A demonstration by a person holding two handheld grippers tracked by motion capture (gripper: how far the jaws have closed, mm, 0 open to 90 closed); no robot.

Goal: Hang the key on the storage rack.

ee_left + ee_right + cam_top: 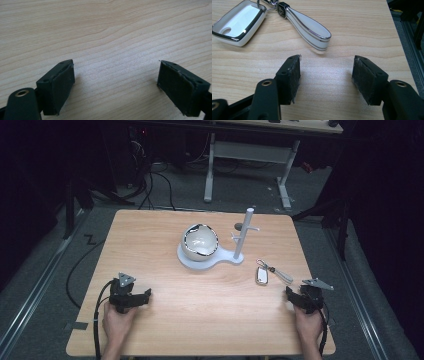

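Right gripper [325, 80]: held low over the table near its right front corner; its jaws stand apart with bare wood seen between them, and nothing is clasped. In the high view it [301, 298] is seen at the right, gripped by the right hand [308, 325].

Left gripper [116, 87]: held low over the table toward its left front part; its jaws are spread wide, with bare wood seen between the pads. In the high view it [134, 297] is seen at the left, gripped by the left hand [117, 322], a cable trailing from it.

Key fob [239, 22]: a white case with a silver rim, laid flat on the table just ahead of the right gripper and to the left in the right gripper view. In the high view it [262, 275] is seen between the right gripper and the stand.

Strap [308, 28]: a white loop with silver edging, joined to the key fob by a metal clip; it is laid at a slant just ahead of the right gripper, its end near the gap between the jaws, apart from the pads.

Stand [243, 237]: a white upright post with short pegs, risen from a flat white base at the middle of the table.

Bowl [200, 242]: a cream bowl, tilted on the round end of the base, just beside the post.

Table [165, 230]: light wood.
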